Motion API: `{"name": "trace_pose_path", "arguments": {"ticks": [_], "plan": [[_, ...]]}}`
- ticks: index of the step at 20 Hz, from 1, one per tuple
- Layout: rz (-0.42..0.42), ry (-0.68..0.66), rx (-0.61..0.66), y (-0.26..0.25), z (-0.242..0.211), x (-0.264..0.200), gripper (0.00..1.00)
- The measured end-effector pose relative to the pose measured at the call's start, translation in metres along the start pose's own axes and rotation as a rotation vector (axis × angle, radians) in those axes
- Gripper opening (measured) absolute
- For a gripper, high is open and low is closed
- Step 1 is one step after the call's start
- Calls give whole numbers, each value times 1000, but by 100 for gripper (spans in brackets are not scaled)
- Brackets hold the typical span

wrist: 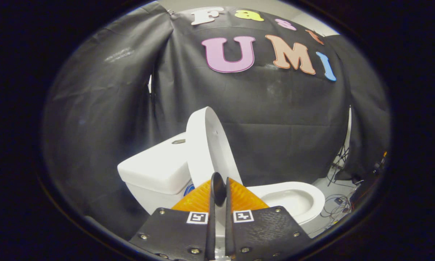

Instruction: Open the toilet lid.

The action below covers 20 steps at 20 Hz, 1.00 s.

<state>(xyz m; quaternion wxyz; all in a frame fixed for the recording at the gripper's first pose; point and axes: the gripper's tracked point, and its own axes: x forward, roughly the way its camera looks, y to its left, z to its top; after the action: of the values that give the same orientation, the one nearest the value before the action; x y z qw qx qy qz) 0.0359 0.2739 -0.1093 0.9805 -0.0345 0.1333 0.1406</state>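
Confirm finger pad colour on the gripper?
Orange, ribbed pads, seen in the gripper view; gripper fingers nearly closed in front of the raised white toilet lid.

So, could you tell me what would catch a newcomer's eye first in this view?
First, the white toilet lid, raised nearly upright just ahead of the claw, next to the tank. Then the claw's orange fingers, drawn almost together, with the lid's lower edge seeming to run down between them; whether they press on it cannot be told. Beyond them the open bowl shows, with cables on the floor behind.
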Motion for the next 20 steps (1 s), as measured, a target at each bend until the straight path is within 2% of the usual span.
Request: {"name": "trace_pose_path", "arguments": {"ticks": [15,17,20], "plan": [[38,-8,-3,3,-2,4,11],[39,-9,4,2,0,2,15],[70,-8,33,6,0,1,15]]}}
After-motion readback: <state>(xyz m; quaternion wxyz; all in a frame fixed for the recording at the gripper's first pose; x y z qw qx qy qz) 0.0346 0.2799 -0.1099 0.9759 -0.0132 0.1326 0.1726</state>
